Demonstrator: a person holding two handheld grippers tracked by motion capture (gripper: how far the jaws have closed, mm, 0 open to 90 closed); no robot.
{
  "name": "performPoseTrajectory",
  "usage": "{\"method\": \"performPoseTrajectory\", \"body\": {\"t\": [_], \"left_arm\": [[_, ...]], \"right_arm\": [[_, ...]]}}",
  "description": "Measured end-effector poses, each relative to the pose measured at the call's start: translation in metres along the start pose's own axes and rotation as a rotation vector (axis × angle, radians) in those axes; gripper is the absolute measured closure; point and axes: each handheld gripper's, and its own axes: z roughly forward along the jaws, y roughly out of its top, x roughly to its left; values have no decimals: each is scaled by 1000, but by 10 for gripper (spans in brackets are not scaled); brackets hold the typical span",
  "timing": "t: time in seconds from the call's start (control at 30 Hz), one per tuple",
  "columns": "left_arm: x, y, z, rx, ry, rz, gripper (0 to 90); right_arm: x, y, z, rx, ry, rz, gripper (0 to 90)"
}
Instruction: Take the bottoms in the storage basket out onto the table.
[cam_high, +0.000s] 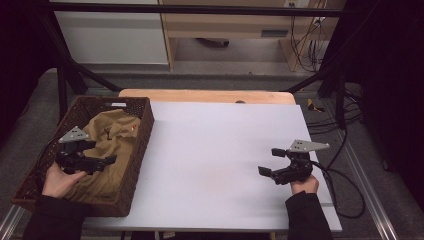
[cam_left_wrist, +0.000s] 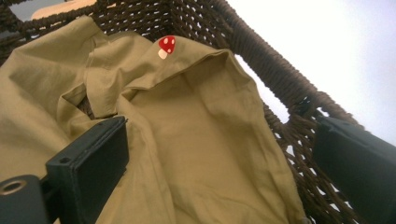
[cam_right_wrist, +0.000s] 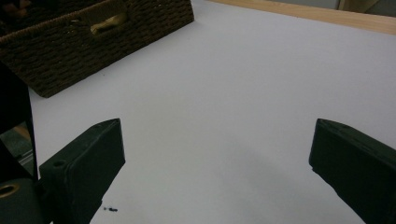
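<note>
A dark woven basket (cam_high: 144, 131) stands at the table's left edge, with a crumpled khaki garment (cam_high: 112, 132) inside it. The garment (cam_left_wrist: 196, 140) carries a small red mushroom patch (cam_left_wrist: 166, 46). My left gripper (cam_high: 102, 162) hovers open just over the cloth inside the basket; in the left gripper view its jaws are spread wide, one over the fabric and one by the basket wall (cam_left_wrist: 280, 88). My right gripper (cam_high: 270, 161) is open above the bare white table top (cam_high: 215, 150) at the right, with nothing between its jaws.
The basket (cam_right_wrist: 93, 42) lies far left in the right gripper view, beyond the white surface (cam_right_wrist: 233, 93). A wooden strip (cam_high: 210, 96) runs along the table's far edge. Cables (cam_high: 345, 175) trail off the right side. A metal frame and cabinets stand behind.
</note>
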Motion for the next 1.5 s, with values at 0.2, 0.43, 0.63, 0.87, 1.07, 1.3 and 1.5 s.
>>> {"method": "performPoseTrajectory", "body": {"t": [0.2,0.43,0.63,0.87,1.07,1.3,1.5], "left_arm": [[2,1,5,28,27,-13,41],[3,4,9,35,49,-18,41],[7,3,13,66,75,-28,41],[10,2,17,87,90,-35,41],[13,0,22,120,112,-38,43],[16,-3,31,177,131,-47,46],[17,-6,37,207,127,-62,50]], "right_arm": [[-1,-1,1,3,1,-1,41],[-1,-1,1,2,1,0,41],[-1,-1,1,6,1,1,41],[-1,-1,1,6,1,1,41],[-1,-1,3,13,0,-1,41],[-1,-2,3,15,-2,-3,41],[-1,-2,3,15,-5,-3,41]]}}
